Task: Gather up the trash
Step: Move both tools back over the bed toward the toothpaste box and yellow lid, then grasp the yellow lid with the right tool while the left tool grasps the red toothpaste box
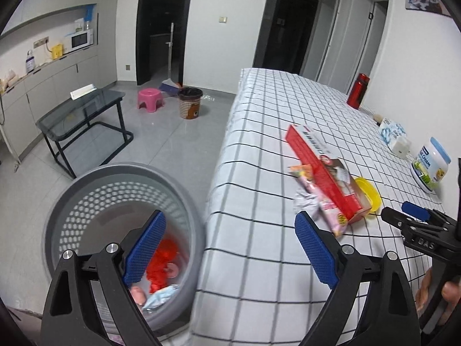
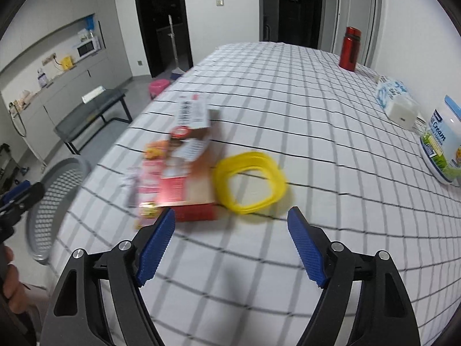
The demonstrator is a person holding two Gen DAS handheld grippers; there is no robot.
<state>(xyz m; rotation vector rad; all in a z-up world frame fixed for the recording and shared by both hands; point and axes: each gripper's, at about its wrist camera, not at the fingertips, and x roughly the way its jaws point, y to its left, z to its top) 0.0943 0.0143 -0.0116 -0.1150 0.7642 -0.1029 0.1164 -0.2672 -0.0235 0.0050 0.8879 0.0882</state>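
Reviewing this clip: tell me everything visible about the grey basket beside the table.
The grey basket is a round, plastic-looking bin with a solid rim and walls perforated by rows of small holes. It stands upright on the grey floor, close against the hanging edge of the checked tablecloth. Inside lie crumpled red trash, something pale pink and a light blue scrap. The open left gripper hangs above it, one blue pad over its mouth, holding nothing and not touching it.

Home living area, checked tablecloth point(image 1: 259, 150), microwave point(image 1: 81, 39) on cabinets, broom point(image 1: 170, 85), pink stool point(image 1: 150, 100)
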